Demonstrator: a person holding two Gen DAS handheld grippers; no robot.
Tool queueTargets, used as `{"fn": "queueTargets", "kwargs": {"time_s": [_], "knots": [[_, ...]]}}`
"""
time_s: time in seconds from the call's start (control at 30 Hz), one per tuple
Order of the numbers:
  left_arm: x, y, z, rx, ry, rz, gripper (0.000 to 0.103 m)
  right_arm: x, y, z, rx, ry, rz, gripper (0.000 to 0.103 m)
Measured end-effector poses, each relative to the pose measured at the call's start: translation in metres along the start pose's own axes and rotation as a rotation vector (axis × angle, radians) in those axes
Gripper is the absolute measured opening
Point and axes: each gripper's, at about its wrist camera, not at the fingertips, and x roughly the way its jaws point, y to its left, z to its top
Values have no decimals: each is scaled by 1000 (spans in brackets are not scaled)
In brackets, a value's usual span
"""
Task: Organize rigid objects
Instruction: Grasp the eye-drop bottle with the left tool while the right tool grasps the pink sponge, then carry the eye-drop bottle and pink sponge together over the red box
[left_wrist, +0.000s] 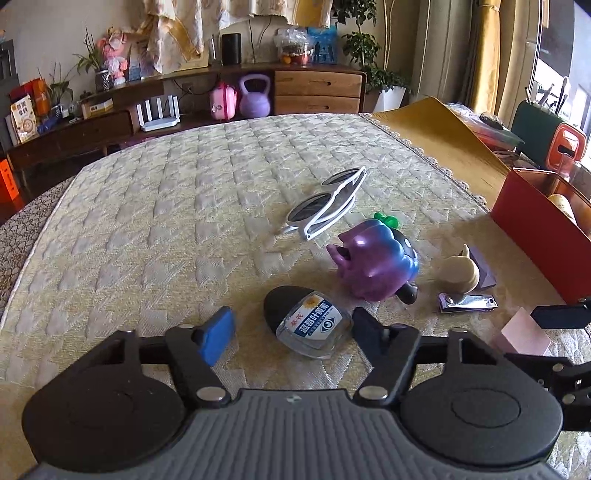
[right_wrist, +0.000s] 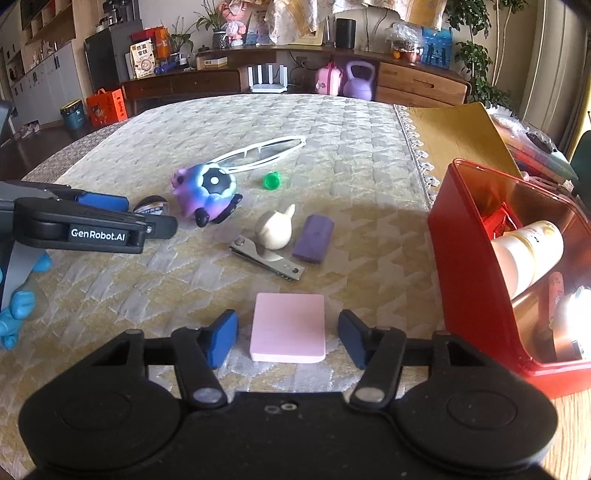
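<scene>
- The cloth (left_wrist: 155, 206) lies bare on its left and far parts; the red box (right_wrist: 476, 280) stands at its right edge, near the clutter.
- The left gripper (left_wrist: 291, 328) is angled down, jaws apart around the bottle (left_wrist: 308, 325), left pad clear of it.
- The right gripper (right_wrist: 288, 334) is angled down, jaws apart around the pink block (right_wrist: 288, 326), with gaps on both sides.

Warm window daylight, fisheye-warped edges

Black tool (right_wrist: 288, 338), blue pads (right_wrist: 223, 338), blue glove (right_wrist: 18, 314)
</scene>
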Motion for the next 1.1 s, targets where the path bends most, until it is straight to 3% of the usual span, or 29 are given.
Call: {"fn": "queueTargets", "kwargs": {"time_s": [0.07,0.17,0.6,1.1], "knots": [[-1,-1,0,5,-4,-6,55,-1,0,0,-2,-2,-5,52],[-3,-4,-1,23,-1,-5,50,-3,2,0,-4,-5,-9,41],[-13,-4,-2,19,26,-18,49,-23,2,-2,15,-28,0,40],[-69,-17,2,31,31,-64,49,-82,-5,-6,47,-79,17,40]]}}
